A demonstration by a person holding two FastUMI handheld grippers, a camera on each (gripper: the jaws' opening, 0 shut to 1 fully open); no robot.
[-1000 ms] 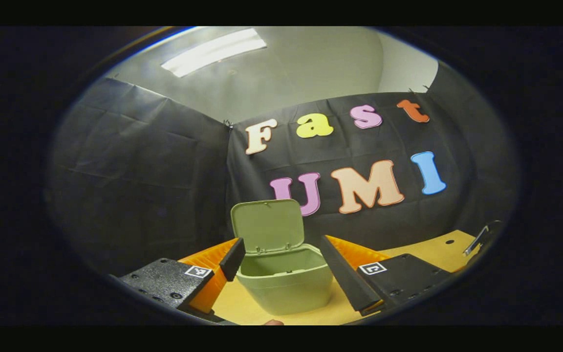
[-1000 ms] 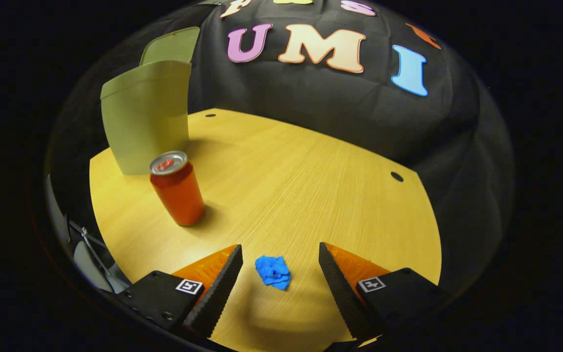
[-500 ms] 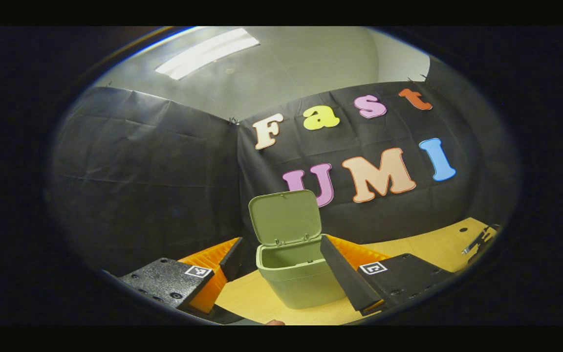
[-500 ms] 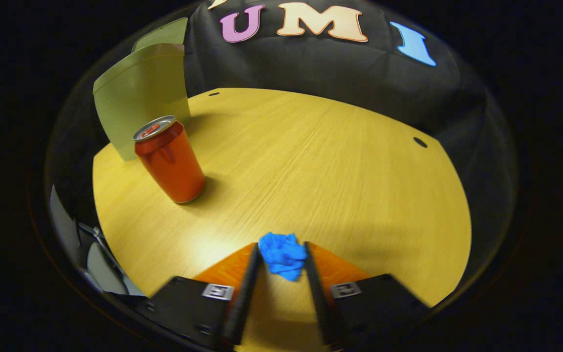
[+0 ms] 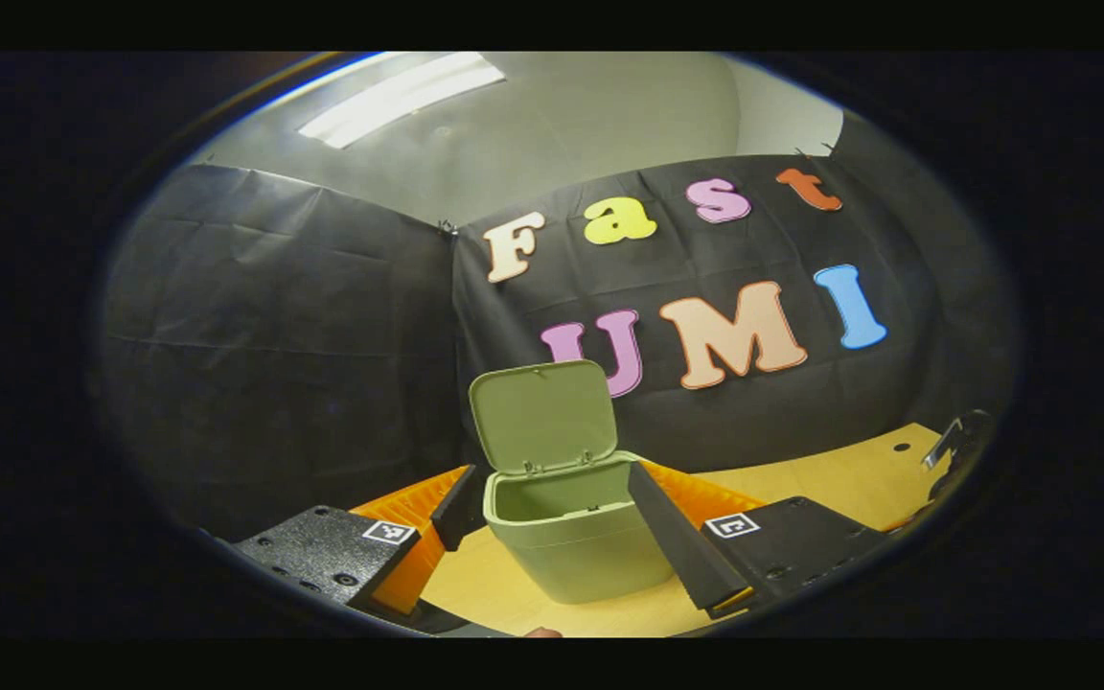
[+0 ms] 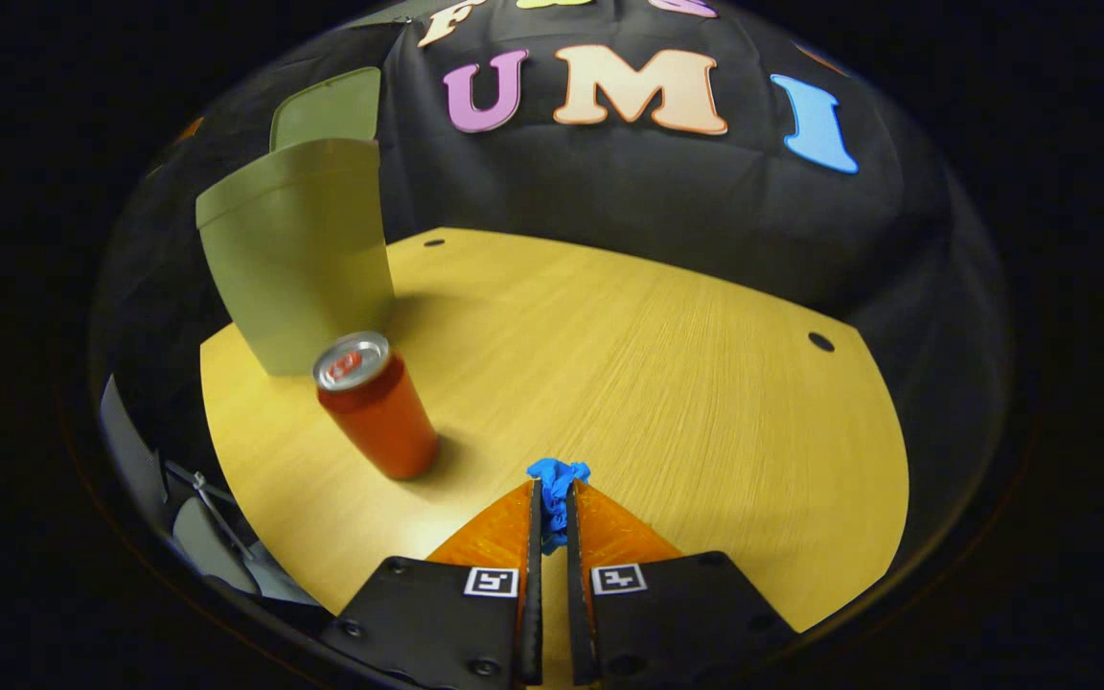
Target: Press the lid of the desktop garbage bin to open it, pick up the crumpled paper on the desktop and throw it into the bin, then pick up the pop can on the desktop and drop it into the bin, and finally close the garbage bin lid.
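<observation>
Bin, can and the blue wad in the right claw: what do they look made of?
Bin: likely matte moulded plastic, smooth even green walls. Can: probably painted metal, with a shiny silvery top. Blue wad: seemingly crumpled paper, with sharp creases, pinched in the right claw.

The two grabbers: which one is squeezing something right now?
The right gripper. Its fingers are pinched together on the blue crumpled paper, while the left gripper is spread wide open with nothing in it, facing the green bin.

wooden table (image 6: 667, 364) | ceiling light (image 5: 399, 94) | black cloth wall (image 5: 274, 335)
</observation>
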